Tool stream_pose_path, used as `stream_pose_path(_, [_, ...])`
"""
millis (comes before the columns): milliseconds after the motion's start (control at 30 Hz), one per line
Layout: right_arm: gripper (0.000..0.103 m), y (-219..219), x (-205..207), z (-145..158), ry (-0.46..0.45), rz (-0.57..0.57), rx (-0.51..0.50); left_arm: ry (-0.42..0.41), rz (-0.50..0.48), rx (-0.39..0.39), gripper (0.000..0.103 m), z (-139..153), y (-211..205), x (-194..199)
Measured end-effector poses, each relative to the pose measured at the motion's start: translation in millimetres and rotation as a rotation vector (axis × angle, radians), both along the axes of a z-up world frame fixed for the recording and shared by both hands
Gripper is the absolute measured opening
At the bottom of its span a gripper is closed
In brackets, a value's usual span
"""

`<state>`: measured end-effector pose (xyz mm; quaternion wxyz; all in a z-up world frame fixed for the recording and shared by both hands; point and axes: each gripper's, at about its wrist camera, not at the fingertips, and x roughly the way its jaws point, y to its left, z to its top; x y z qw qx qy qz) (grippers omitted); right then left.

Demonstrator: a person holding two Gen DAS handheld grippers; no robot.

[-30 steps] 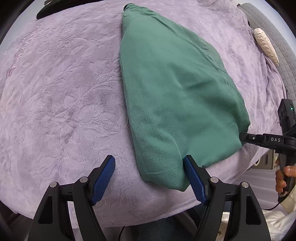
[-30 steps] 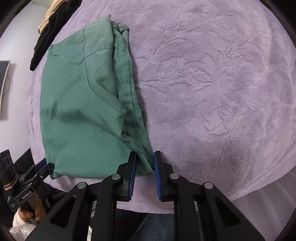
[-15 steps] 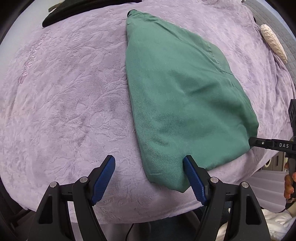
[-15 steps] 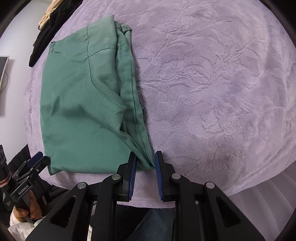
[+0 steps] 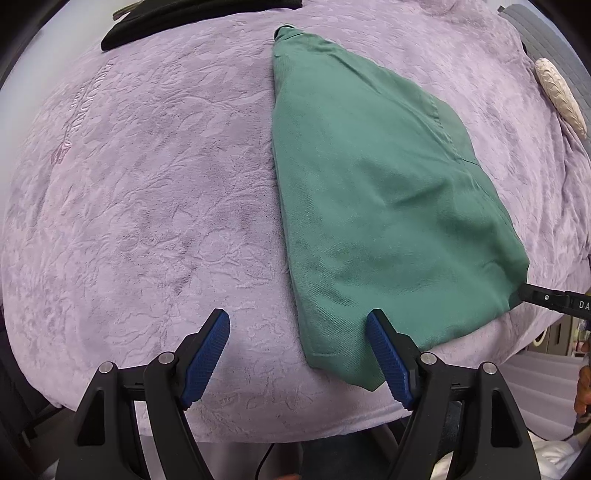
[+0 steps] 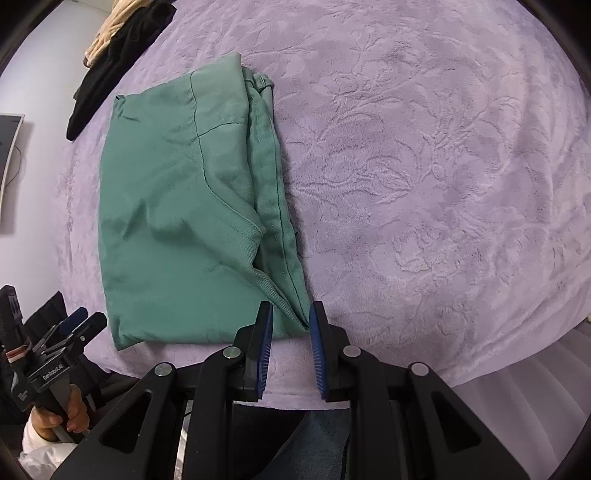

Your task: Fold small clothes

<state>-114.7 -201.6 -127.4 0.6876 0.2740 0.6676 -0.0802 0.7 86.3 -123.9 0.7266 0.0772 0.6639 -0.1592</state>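
The left gripper has its jaws spread wide; the right blue pad lies against the near left corner of the folded green garment, and the left pad rests over bare bedspread with nothing between the two pads but that corner's edge. The right gripper has its jaws narrowly parted — the near right corner of the green garment sits in the gap, and whether the pads press the cloth cannot be told. The garment lies flat on the lilac embossed bedspread, near edge close to the bed's near edge, stitched layers stacked along its right side. Left of the garment, in the left wrist view, a broad stretch of bedspread lies uncovered; right of it, in the right wrist view, likewise. Dark clothes lie at the far edge — well apart from the garment. A cream ribbed object rests at far right.
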Motion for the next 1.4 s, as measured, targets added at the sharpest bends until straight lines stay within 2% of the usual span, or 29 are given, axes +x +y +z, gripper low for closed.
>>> stream_pose_path(33, [0.022,2,0,3,-0.006,0.003,-0.002,0.001,0.007,0.0,0.103,0,1,0])
stream_pose_path(67, [0.023,3,1,4,-0.011,0.006,-0.002,-0.004,0.014,-0.003,0.103,1,2,1])
stream_pose_path(133, [0.035,4,2,8,-0.013,0.014,-0.005,0.004,0.011,-0.007,0.103,1,2,1])
stream_pose_path(167, [0.047,5,3,10,-0.016,0.019,-0.013,0.006,0.009,-0.003,0.103,0,1,0])
stream_pose_path(200, [0.05,6,5,12,-0.019,0.027,-0.022,0.007,0.005,0.003,0.103,0,0,-1])
stream_pose_path(333, [0.051,16,13,27,-0.052,0.055,-0.044,-0.015,-0.01,0.036,0.103,5,-5,0])
stream_pose_path(400, [0.064,22,19,36,-0.071,0.065,-0.06,-0.017,-0.003,0.03,0.103,9,-6,3])
stream_pose_path(567, [0.081,28,36,62,-0.121,0.085,-0.109,-0.01,0.053,-0.011,0.103,24,-6,19])
stream_pose_path(733, [0.086,34,52,85,-0.15,0.103,-0.171,-0.052,0.074,0.014,0.103,49,-12,32])
stream_pose_path(833, [0.086,40,59,96,-0.162,0.12,-0.206,-0.1,0.073,0.014,0.103,67,-18,39])
stream_pose_path(967, [0.087,50,65,110,-0.168,0.15,-0.275,-0.116,0.074,0.002,0.103,82,-22,46])
stream_pose_path(1067, [0.103,54,68,117,-0.173,0.158,-0.313,-0.124,0.08,-0.009,0.103,91,-25,49])
stream_pose_path(1400, [0.103,57,73,123,-0.182,0.151,-0.325,-0.163,0.079,-0.002,0.103,106,-36,52])
